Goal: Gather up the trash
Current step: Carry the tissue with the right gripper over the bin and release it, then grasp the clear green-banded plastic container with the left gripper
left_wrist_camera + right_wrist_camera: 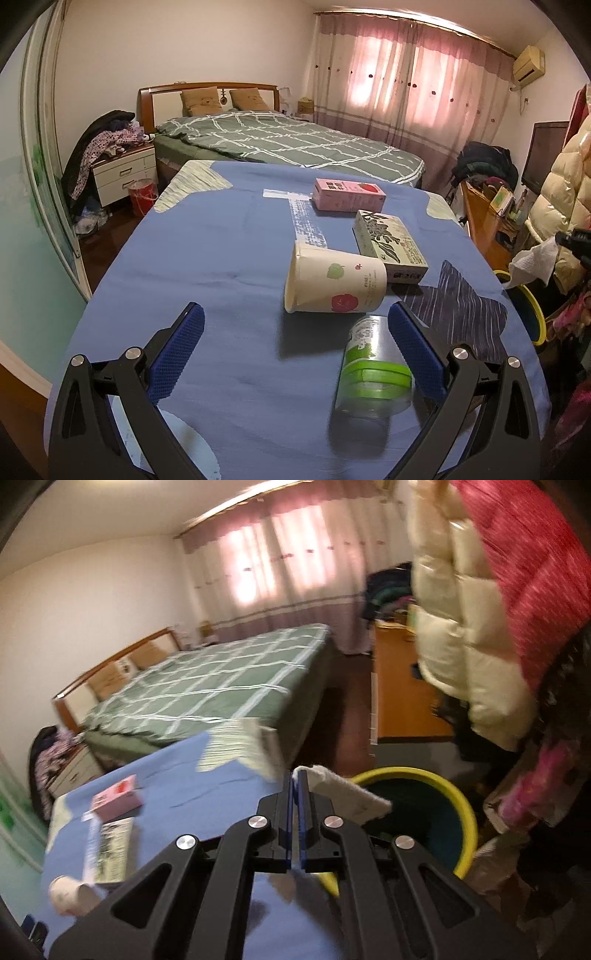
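Right gripper (pixel 295 775) is pinching a crumpled white paper tissue (pixel 347 792) beside the yellow-rimmed round bin (pixel 466 812); centring it above the opening before releasing seems wise.

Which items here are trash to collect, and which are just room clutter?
Job:
white crumpled tissue in right gripper
yellow-rimmed bin
tipped paper cup
green-labelled clear jar
pink carton
printed box

Lying about:
green checked bed
cream puffer jacket
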Action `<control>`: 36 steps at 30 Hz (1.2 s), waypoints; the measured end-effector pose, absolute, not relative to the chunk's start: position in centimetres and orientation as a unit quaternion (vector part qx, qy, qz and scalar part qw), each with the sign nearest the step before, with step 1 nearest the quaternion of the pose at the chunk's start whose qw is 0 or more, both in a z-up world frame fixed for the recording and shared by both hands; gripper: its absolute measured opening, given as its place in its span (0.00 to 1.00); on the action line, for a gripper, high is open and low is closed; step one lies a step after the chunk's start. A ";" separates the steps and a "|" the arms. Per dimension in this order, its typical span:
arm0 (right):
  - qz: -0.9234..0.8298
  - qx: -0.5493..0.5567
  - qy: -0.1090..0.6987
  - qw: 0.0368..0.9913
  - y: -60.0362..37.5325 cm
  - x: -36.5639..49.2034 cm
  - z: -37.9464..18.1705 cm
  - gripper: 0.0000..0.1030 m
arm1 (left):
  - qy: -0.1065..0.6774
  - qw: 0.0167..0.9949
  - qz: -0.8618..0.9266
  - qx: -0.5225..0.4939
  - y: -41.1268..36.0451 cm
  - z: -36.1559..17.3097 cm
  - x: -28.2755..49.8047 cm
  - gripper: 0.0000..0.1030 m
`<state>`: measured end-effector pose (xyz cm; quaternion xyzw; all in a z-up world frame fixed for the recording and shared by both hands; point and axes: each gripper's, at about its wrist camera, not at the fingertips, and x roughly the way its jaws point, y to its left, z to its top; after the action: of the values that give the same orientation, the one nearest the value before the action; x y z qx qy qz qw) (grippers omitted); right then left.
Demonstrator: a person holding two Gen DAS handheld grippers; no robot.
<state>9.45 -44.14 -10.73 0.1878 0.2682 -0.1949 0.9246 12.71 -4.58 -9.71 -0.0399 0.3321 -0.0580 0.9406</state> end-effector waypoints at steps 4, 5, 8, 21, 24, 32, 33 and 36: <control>-0.226 0.198 0.278 0.913 -46.1 9.9 -12.5 0.02 | 0.334 0.940 -0.060 -0.036 -4.9 -9.8 12.7 0.95; -0.235 0.199 0.278 0.910 -46.6 9.8 -12.8 0.02 | 0.335 0.940 -0.061 -0.034 -5.0 -9.8 12.7 0.95; -0.259 0.201 0.275 0.904 -47.9 9.6 -13.2 0.02 | 0.338 0.938 -0.063 -0.030 -5.3 -9.9 12.9 0.95; -0.284 0.195 0.320 0.883 -49.5 11.2 -16.7 0.09 | 0.347 0.935 -0.071 -0.024 -6.1 -10.4 13.1 0.95; -0.264 0.193 0.316 0.891 -47.6 10.3 -16.6 0.22 | 0.351 0.933 -0.076 -0.023 -6.4 -10.8 13.1 0.95; -0.186 0.146 0.326 0.915 -39.8 7.6 -17.9 0.28 | 0.370 0.924 -0.093 -0.002 -7.8 -12.2 13.2 0.95; -0.178 0.141 0.329 0.917 -39.1 7.4 -18.0 0.29 | 0.371 0.924 -0.095 0.000 -8.0 -12.3 13.1 0.95; -0.161 0.130 0.336 0.919 -37.2 6.9 -18.6 0.30 | 0.376 0.921 -0.101 0.009 -8.4 -12.8 12.9 0.89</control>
<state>6.94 -37.22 -18.61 0.1301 0.3359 -0.1614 0.9188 12.94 -8.36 -12.81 0.0086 0.3756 -0.1015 0.9212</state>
